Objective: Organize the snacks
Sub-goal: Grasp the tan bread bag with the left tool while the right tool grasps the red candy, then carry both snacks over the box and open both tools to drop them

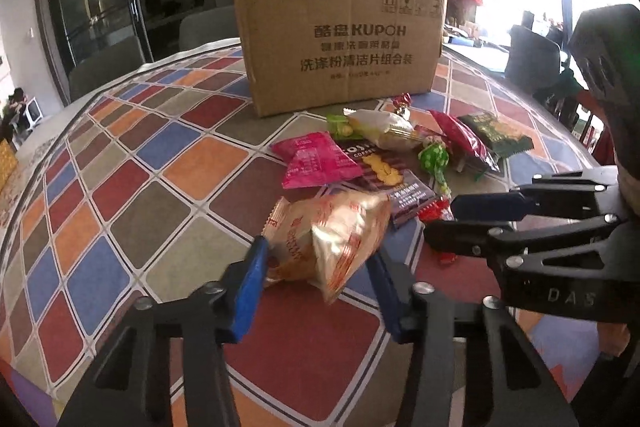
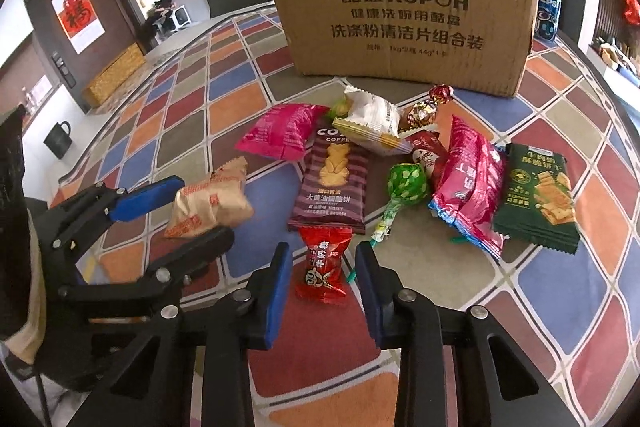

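A pile of snacks lies on a chequered tablecloth in front of a cardboard box (image 1: 340,39) (image 2: 404,7). My left gripper (image 1: 316,267) (image 2: 196,207) straddles a golden-orange snack packet (image 1: 324,239) (image 2: 212,203), its blue pads beside the packet's edges; the jaws look wide. My right gripper (image 2: 322,275) (image 1: 440,215) is open around a small red candy (image 2: 322,267) (image 1: 434,213) lying on the cloth. Further back lie a pink packet (image 2: 280,131), a brown bear-biscuit packet (image 2: 332,183), a white packet (image 2: 372,123), a green lollipop (image 2: 406,185), a red packet (image 2: 468,183) and a dark green cracker packet (image 2: 538,195).
The box stands upright at the back of the table, open side up. A blue Pepsi pack (image 2: 548,11) stands behind its right end. Chairs (image 1: 108,67) stand at the far side. The tablecloth (image 1: 120,187) extends to the left.
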`<state>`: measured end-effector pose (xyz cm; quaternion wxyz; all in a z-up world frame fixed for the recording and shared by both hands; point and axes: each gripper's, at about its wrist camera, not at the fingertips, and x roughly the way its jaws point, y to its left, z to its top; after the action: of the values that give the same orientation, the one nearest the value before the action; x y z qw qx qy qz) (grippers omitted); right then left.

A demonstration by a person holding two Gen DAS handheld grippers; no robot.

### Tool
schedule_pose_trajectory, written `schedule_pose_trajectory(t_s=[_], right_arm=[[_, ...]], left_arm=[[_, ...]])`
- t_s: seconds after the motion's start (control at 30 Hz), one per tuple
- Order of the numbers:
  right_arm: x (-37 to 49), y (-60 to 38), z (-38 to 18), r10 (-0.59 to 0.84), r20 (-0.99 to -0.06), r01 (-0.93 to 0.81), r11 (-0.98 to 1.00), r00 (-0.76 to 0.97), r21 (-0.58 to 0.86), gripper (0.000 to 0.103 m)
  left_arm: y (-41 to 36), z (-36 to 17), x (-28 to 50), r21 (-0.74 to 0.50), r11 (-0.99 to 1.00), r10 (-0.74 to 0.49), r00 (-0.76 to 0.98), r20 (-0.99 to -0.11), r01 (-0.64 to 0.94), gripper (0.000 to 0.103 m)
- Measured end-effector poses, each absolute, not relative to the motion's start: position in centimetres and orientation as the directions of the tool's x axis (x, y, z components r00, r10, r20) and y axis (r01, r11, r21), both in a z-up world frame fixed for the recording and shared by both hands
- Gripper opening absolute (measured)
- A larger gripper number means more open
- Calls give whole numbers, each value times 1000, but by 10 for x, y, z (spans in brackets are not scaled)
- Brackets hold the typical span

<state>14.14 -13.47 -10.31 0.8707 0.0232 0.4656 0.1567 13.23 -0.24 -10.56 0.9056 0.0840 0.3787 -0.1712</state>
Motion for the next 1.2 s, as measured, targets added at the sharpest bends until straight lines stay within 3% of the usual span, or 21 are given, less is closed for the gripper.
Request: schedule_pose_trajectory(t_s=[0.23,0.37,0.87,1.2], right_arm=[[146,-131,-104,298,-805,-258,948,514,187,31],[147,-129,-105,293,-807,-262,949,513,178,23],[147,-127,-110,306,-809,-251,947,502,202,19],[132,-140,-61,327,-730,-270,942,600,201,19]], left_arm=[[2,-103,134,-15,932,-265,655,-708,361,33],[4,-99,132,-34,935,-273,656,-703,352,30],[11,-84,115,-99,949,-282,667,-689,299,28],[3,-54,115,-119,946,-306,710,-634,301,27]])
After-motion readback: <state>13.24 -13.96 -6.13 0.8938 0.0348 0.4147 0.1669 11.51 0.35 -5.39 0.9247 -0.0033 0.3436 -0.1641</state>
